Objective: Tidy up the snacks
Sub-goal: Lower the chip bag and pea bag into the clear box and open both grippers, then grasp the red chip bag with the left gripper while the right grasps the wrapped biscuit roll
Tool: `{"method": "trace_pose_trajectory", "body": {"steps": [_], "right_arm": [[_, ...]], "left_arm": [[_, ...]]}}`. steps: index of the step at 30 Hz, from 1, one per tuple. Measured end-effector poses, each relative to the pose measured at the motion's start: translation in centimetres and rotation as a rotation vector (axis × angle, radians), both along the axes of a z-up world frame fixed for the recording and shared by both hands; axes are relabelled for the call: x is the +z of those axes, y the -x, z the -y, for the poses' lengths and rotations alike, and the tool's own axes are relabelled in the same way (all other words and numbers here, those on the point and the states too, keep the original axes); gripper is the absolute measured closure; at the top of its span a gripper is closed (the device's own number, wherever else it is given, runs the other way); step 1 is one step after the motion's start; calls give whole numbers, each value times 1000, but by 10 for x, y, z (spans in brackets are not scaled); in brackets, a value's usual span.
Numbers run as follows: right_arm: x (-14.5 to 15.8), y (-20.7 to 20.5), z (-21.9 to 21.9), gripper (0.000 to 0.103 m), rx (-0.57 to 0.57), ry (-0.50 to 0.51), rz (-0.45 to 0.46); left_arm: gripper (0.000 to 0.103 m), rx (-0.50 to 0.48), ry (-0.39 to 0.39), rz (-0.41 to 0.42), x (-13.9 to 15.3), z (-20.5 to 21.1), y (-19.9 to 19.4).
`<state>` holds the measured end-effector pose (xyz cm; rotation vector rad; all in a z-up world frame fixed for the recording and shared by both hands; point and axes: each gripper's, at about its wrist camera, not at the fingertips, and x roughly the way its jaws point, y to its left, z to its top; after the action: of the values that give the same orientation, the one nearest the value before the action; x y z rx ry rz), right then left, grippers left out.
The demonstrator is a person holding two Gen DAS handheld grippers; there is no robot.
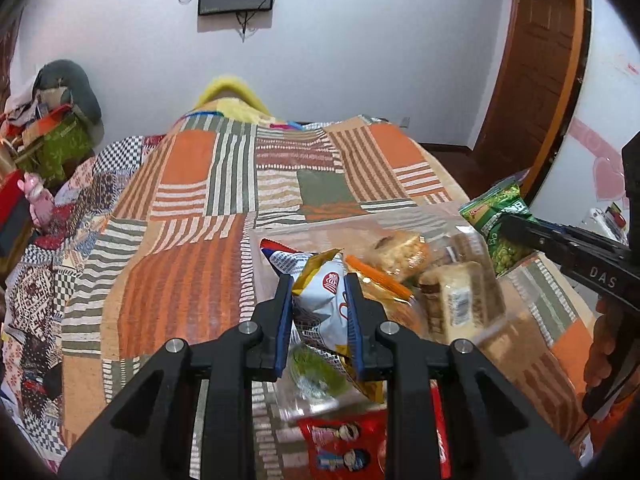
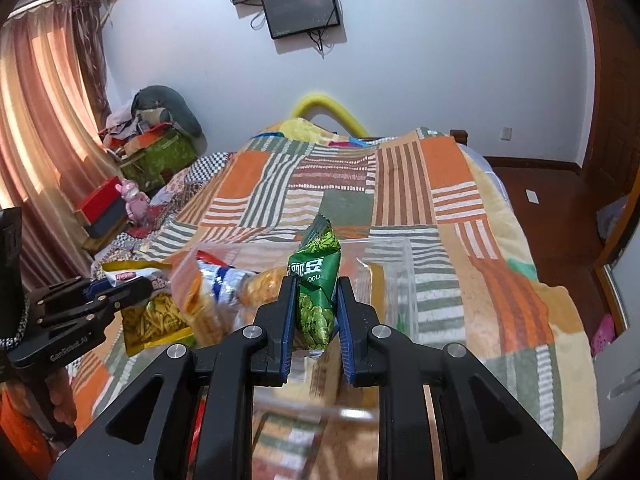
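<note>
My left gripper [image 1: 319,284] is shut on a white and yellow snack bag [image 1: 320,300], held over a clear plastic box [image 1: 486,344] on the bed. In the right wrist view that same gripper [image 2: 94,286] holds the bag [image 2: 154,312] at the left. My right gripper [image 2: 318,284] is shut on a green pea snack bag [image 2: 318,280], also above the clear box [image 2: 396,276]. From the left wrist view the green bag [image 1: 502,220] and the right gripper [image 1: 504,222] show at the right. Several wrapped snacks [image 1: 452,296] lie in the box.
A red snack pack [image 1: 340,448] lies on the patchwork bedspread [image 1: 192,280] near me. Boxes, bags and a pink toy [image 2: 136,200] crowd the left side by the curtain. A wooden door [image 1: 532,60] and floor lie to the right. A person's hand [image 1: 600,352] holds the right gripper.
</note>
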<state>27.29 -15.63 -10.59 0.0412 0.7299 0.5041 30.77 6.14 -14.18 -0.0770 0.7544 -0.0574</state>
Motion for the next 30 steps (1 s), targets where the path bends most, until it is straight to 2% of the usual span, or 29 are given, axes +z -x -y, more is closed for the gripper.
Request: {"method": "trace_pose_trajectory", "body": {"steps": [11, 15, 17, 19, 25, 30], "right_arm": [[-19, -36, -16, 85, 10, 45, -43], [-18, -33, -16, 83, 19, 69, -38], [-15, -30, -14, 83, 15, 78, -32], [-12, -28, -11, 81, 20, 73, -35], [3, -7, 0, 66, 30, 64, -15], [13, 18, 11, 59, 43, 52, 2]], "left_arm": [[78, -10, 12, -32, -19, -3, -33], [73, -18, 14, -39, -18, -3, -32], [57, -13, 15, -33, -14, -3, -27], [46, -2, 20, -13, -7, -3, -20], [36, -12, 8, 11, 15, 3, 7], [23, -30, 20, -27, 15, 12, 32]]}}
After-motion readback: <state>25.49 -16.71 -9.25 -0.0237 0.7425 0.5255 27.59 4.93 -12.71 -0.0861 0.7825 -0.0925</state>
